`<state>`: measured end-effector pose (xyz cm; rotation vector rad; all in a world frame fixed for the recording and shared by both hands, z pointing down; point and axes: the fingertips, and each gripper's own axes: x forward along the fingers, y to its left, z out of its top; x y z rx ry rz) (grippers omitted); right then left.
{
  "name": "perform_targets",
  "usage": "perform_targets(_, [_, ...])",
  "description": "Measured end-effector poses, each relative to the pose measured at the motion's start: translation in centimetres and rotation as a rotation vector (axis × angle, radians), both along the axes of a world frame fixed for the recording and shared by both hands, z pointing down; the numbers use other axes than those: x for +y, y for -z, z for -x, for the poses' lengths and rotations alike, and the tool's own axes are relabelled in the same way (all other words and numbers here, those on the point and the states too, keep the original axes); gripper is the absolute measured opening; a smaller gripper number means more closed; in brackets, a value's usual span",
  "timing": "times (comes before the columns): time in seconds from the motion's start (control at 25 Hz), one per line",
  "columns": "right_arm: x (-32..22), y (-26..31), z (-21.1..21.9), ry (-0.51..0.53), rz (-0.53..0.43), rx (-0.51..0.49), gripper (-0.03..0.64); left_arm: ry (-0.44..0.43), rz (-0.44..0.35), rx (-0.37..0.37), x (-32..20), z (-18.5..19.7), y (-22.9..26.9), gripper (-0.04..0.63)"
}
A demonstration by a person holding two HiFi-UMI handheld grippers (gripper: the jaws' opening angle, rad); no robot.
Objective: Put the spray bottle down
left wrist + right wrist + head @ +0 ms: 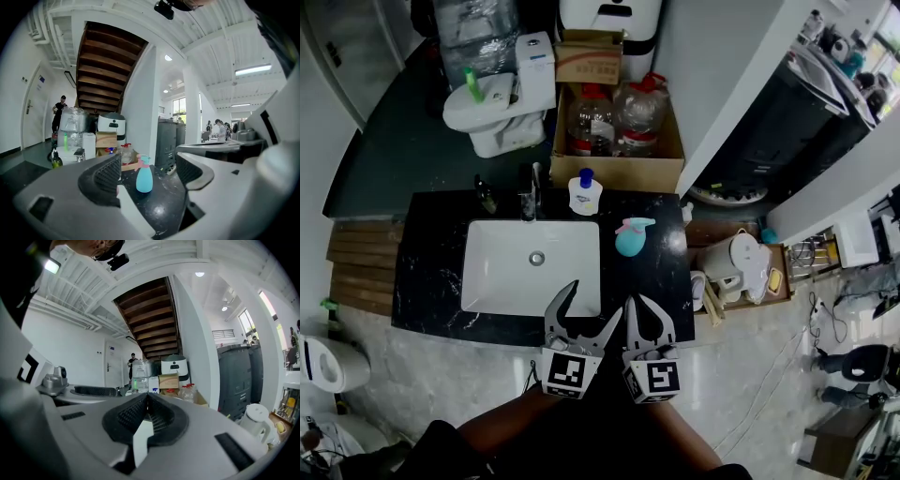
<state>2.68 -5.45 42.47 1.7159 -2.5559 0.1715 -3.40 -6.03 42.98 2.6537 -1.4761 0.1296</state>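
Bottle stands on counter; placement appears complete. Left gripper is released, empty; right gripper is clenched, empty.

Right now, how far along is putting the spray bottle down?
Done: the bottle stands upright on the counter, right of the sink, and neither gripper touches it. In hand: nothing. The left gripper is open and empty, and the right gripper is shut on nothing. Left: nothing that I can see.

Head view down, gripper views level, box shared
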Motion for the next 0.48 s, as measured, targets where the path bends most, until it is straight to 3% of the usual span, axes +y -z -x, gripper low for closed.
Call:
perform_targets(0.16, [0.6,-0.4,1.3,0.018,0.001,0.000,0.015,0.025,-0.014,0.006,0.6,1.6,0.0,0.206])
perform_targets(0.48, [1.1,0.2,2.9,0.049,-0.018,0.005,0.015,0.075,-0.048,0.026,1.4,3.8,0.8,0.053])
